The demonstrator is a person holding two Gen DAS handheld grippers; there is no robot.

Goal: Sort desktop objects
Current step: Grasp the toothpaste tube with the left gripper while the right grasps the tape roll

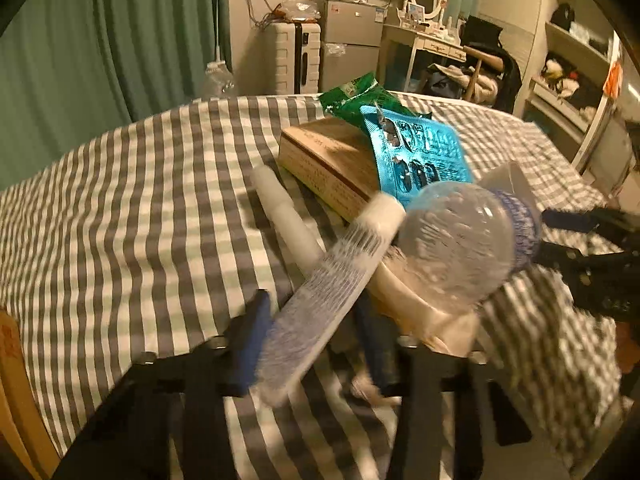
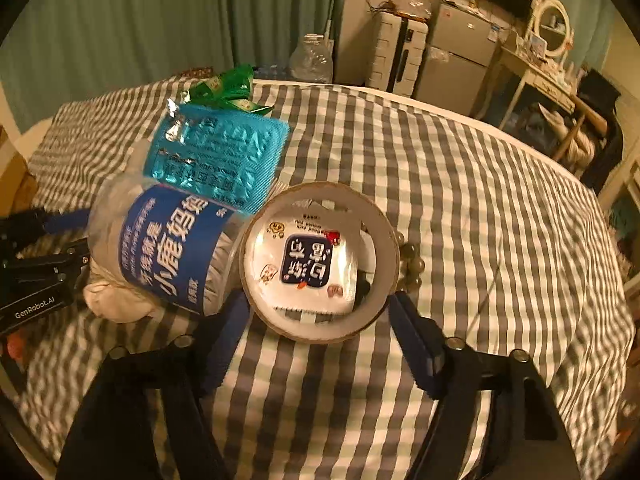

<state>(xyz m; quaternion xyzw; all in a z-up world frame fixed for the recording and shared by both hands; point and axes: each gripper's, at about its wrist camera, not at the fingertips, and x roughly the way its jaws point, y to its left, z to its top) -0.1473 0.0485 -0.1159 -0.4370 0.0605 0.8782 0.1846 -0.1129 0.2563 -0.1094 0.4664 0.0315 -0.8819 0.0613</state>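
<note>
In the left wrist view my left gripper (image 1: 320, 344) holds a white printed tube (image 1: 332, 292) between its fingers, slanting up toward a brown box (image 1: 328, 160). A blue blister pack (image 1: 420, 152), a green packet (image 1: 360, 96), a white stick (image 1: 284, 212) and a clear jar with a blue label (image 1: 460, 240) lie beyond. In the right wrist view my right gripper (image 2: 320, 312) has its jaws on both sides of a tape roll (image 2: 320, 260); a white sachet (image 2: 308, 264) shows through its hole. The jar (image 2: 168, 248) lies on its left.
The pile sits on a checked cloth (image 2: 460, 200). Small beads (image 2: 412, 264) lie right of the roll. A white cloth lump (image 2: 116, 300) lies under the jar. The left gripper (image 2: 44, 264) shows at the left edge. Furniture stands beyond the far edge.
</note>
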